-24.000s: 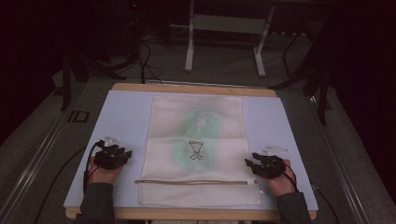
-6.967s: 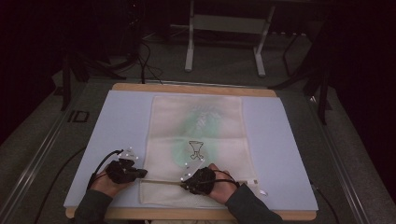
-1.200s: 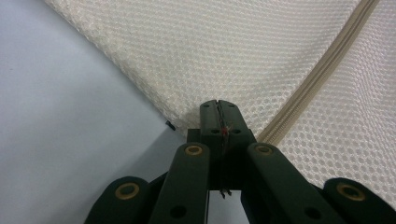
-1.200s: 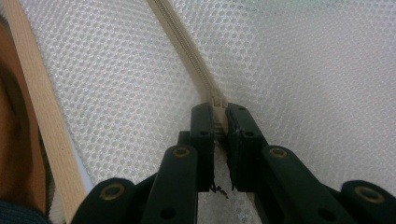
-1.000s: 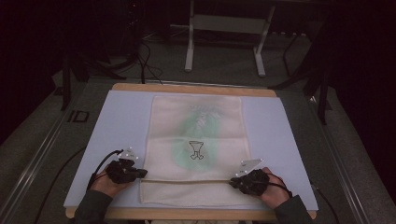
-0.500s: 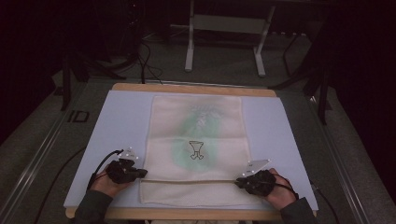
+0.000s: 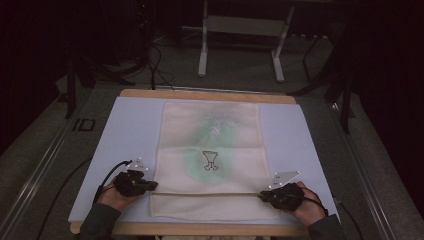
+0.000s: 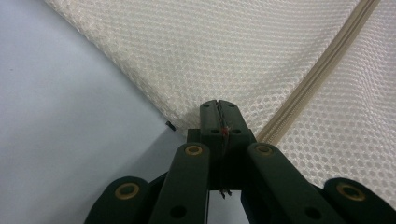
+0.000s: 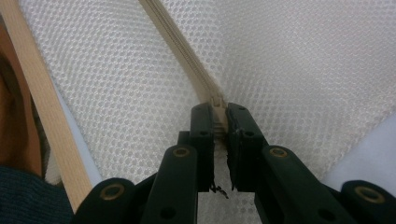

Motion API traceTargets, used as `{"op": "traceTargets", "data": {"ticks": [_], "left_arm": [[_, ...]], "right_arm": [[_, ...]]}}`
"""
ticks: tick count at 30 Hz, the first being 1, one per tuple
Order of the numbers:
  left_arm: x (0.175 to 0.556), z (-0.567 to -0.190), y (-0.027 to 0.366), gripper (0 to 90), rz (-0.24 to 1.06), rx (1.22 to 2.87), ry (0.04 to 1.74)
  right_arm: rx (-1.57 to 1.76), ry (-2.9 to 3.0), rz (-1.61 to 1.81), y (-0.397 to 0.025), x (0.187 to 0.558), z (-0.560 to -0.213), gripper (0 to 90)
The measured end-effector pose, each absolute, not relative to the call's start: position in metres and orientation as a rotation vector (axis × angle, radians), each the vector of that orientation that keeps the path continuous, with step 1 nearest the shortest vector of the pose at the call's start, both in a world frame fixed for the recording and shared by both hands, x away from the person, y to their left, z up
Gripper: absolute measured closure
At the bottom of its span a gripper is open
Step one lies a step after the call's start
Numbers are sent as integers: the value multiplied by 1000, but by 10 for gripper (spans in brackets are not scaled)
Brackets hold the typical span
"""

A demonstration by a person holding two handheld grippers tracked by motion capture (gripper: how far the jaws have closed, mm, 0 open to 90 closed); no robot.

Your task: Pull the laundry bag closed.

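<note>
— Since half a second ago the right gripper [image 7: 272, 194] has slid further right along the zipper [image 7: 205, 194], and now sits at the right edge of the mesh laundry bag [image 7: 210, 150]. What's it holding?

— In the right gripper view its jaws pinch the zipper pull [image 9: 217, 103], with a narrow gap left either side of the tab. The left gripper [image 8: 218, 109] is clamped tight on the bag's left edge, just beside the zipper's start, holding the fabric taut.

— So which step is this?

— I'd judge the zip run is at its end: the pull is at the bag's right side. Next comes letting go of the pull, then the left corner.

— Room to move?

— The bag lies flat on the pale blue mat [image 7: 125, 130], its near hem close to the wooden table edge [image 7: 200, 231]. Bare mat lies outside each gripper, so both can back outward freely; toward the person there is little room before the edge.
</note>
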State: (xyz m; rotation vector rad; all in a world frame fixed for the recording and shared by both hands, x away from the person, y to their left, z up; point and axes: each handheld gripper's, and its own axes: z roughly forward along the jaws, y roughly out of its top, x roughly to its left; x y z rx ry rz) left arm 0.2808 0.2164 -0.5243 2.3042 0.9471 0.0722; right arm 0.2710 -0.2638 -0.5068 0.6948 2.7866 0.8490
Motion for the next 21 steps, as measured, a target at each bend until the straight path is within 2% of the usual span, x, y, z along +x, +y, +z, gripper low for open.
{"op": "traceTargets", "data": {"ticks": [6,13,21], "left_arm": [[281,-524,216,900,73,2306,947],[281,-524,216,900,73,2308,948],[280,-524,215,899,92,2311,939]], "right_arm": [[686,2792,811,-270,274,-505,823],[769,2782,905,-300,275,-503,823],[756,2801,893,-300,274,-504,823]]}}
